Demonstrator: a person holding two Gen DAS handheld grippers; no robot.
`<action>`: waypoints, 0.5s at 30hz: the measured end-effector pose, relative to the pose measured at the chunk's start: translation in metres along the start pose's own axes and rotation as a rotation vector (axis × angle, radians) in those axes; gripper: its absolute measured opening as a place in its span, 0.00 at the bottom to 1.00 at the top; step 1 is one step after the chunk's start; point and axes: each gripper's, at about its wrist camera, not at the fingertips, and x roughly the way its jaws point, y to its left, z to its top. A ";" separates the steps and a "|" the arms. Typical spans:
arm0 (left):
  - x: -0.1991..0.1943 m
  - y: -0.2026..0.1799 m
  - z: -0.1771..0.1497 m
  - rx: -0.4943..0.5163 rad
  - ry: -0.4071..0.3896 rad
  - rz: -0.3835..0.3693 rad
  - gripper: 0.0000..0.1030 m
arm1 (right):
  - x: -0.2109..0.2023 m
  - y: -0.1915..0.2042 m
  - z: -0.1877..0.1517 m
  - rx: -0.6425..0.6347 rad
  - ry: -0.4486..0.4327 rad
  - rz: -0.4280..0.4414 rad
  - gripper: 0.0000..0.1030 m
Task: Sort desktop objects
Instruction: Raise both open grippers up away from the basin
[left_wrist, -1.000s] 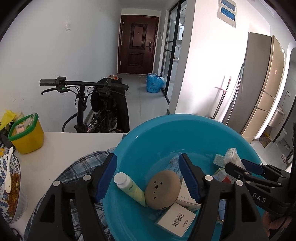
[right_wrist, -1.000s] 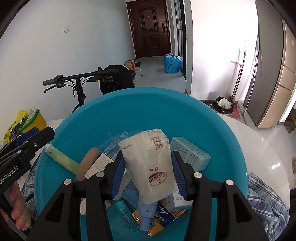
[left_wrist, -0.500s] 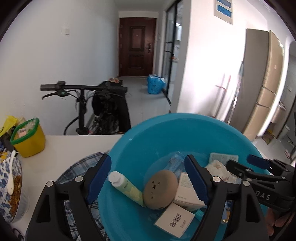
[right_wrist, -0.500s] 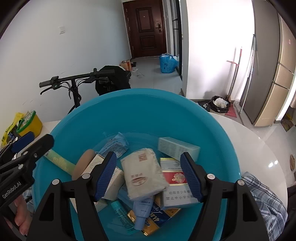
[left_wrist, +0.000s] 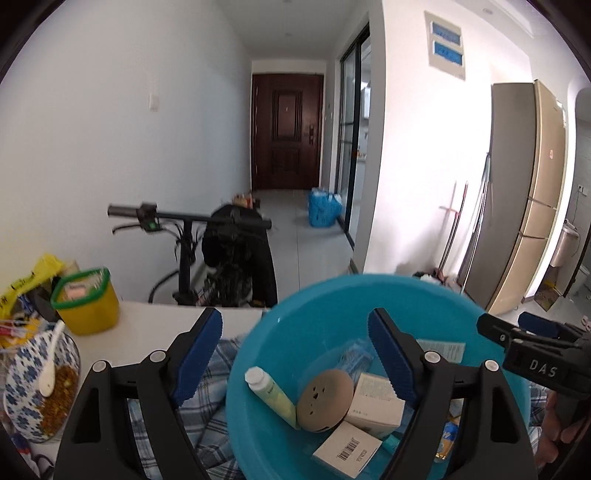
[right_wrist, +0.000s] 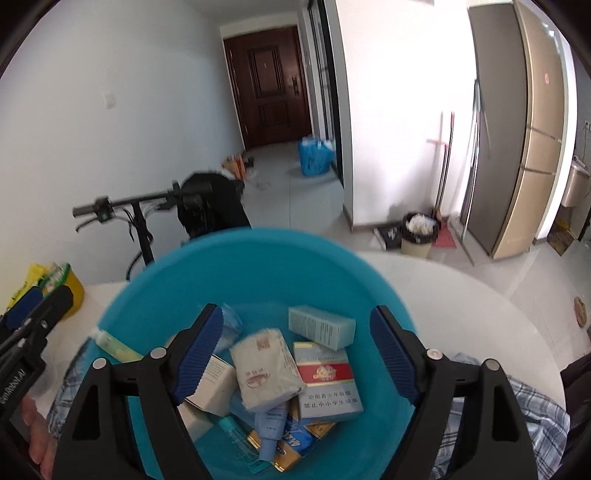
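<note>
Both grippers, my left and my right, have just spread wide and hold nothing above the blue basin, where the tissue pack lies among boxes and tubes, so sorting seems mostly done.

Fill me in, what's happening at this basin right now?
A person holds a tool in each hand above a blue basin full of sorted desk items. The right tool has just been opening, and the white tissue pack lies loose among the boxes beneath it. The left tool stands open too, gripping nothing.
</note>
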 end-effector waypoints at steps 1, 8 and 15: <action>-0.007 -0.001 0.002 0.001 -0.019 -0.004 0.81 | -0.007 0.002 0.002 -0.002 -0.020 0.004 0.83; -0.056 -0.003 0.014 0.027 -0.161 -0.058 0.82 | -0.058 0.015 0.010 -0.040 -0.183 -0.012 0.96; -0.109 -0.001 0.024 0.035 -0.299 -0.080 0.87 | -0.109 0.023 0.011 -0.051 -0.386 -0.049 0.97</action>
